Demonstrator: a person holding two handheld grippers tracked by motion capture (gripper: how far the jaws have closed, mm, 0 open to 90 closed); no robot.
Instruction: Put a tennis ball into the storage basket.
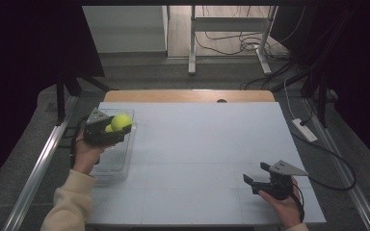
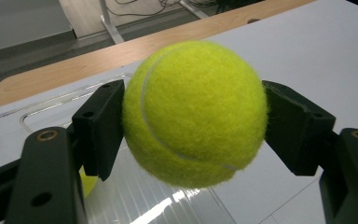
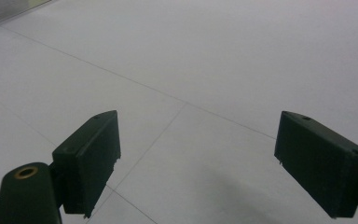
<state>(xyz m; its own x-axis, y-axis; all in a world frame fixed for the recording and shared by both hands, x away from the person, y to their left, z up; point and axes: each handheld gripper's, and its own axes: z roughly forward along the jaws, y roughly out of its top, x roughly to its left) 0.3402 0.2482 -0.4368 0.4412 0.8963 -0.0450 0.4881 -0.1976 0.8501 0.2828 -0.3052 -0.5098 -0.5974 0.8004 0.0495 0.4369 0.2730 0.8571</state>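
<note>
Left claw (image 2: 193, 116) grips tennis ball (image 2: 195, 114) over clear bin (image 1: 125, 154); right claw (image 3: 198, 163) released.

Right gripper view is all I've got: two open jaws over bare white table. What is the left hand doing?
Observer: The left gripper is shut on a yellow-green tennis ball, one pad on each side.
Operator: Where over the table?
Observer: High view puts it at the table's left edge, over a clear plastic bin.
Operator: Anything in the bin?
Observer: A second yellow-green ball shows just beside the held one; the left gripper view catches a sliver of it low down behind the left jaw.
Operator: And my side?
Observer: The right gripper sits near the table's front right, jaws open, nothing between them.
</note>
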